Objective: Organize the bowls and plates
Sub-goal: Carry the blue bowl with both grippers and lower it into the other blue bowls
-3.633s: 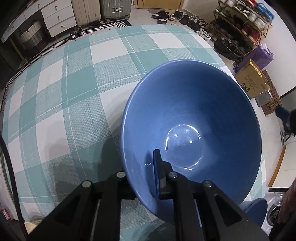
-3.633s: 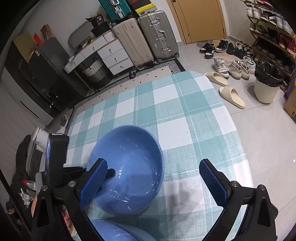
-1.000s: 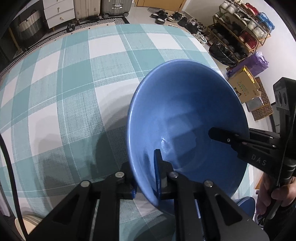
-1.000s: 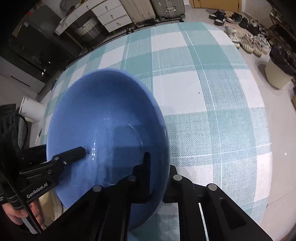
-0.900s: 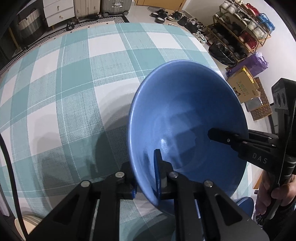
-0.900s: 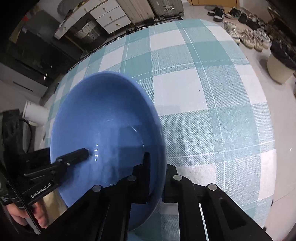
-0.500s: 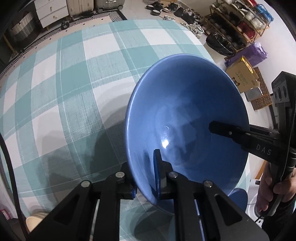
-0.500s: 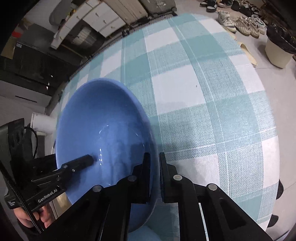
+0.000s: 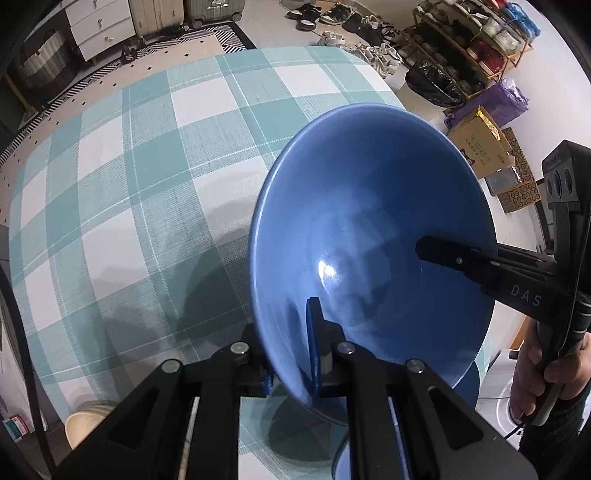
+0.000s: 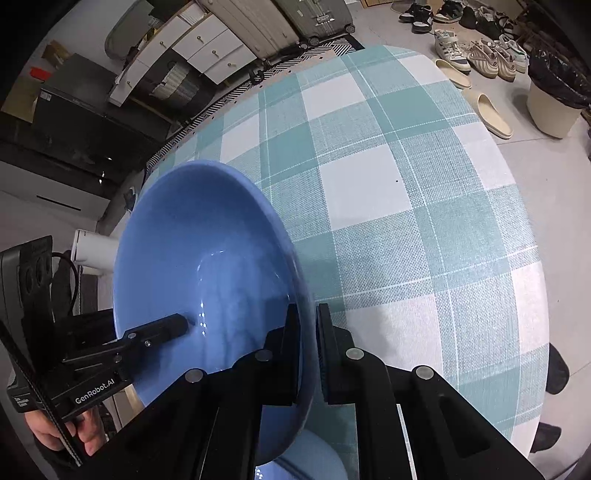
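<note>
A large blue bowl (image 9: 369,221) is held up above the checked tablecloth (image 9: 147,166), tilted. My left gripper (image 9: 291,354) is shut on the bowl's near rim. My right gripper (image 10: 308,350) is shut on the opposite rim of the same bowl (image 10: 199,258); one of its fingers (image 9: 454,258) shows inside the bowl in the left wrist view. A second blue dish (image 10: 314,461) lies below the bowl, near the table's front edge, mostly hidden.
A cream-coloured bowl (image 9: 88,421) sits at the table's near left corner. Beyond the table are suitcases, white drawers (image 10: 207,48), shoes, a shoe rack (image 9: 480,33) and a bin (image 10: 554,99).
The right gripper came in from open and closed on the bowl's rim. Over the last second both grippers have lifted the bowl and tilted it a little; the table looks farther below.
</note>
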`<state>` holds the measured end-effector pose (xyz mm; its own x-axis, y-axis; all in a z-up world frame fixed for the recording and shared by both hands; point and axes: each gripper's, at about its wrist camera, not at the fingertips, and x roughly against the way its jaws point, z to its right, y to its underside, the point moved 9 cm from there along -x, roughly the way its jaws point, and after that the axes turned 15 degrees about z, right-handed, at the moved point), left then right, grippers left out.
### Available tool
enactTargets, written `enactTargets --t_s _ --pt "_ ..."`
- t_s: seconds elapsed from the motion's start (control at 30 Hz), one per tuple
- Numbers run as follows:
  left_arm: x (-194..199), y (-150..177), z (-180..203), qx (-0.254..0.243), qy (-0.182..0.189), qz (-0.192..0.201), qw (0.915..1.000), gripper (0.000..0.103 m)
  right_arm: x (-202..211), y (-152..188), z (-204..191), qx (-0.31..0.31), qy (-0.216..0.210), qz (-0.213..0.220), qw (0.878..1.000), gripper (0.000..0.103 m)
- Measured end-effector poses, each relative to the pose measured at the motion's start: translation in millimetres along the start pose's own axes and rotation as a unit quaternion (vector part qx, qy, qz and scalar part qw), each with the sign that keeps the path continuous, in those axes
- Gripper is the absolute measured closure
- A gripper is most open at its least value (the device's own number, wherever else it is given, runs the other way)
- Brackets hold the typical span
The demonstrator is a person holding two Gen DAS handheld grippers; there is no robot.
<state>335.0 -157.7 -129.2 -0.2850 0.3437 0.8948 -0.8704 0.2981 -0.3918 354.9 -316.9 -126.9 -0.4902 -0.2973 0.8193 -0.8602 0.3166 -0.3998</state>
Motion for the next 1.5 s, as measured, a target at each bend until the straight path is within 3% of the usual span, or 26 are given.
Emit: enactTargets --t_s 0.73,1.13,1.5 --pt "53 14 23 -0.019 -0.008 0.024 0.9995 0.091 80 15 -27 0.023 -0.001 0.051 0.998 0.095" --pt "66 63 42 -0.019 -0.005 0.021 0.9996 0.091 112 54 -24 0.021 0.005 0.056 0.998 0.095" --pt "63 109 49 -0.027 -0.02 0.015 0.9993 0.091 115 99 -20 0.028 0.022 0.041 0.999 0.095"
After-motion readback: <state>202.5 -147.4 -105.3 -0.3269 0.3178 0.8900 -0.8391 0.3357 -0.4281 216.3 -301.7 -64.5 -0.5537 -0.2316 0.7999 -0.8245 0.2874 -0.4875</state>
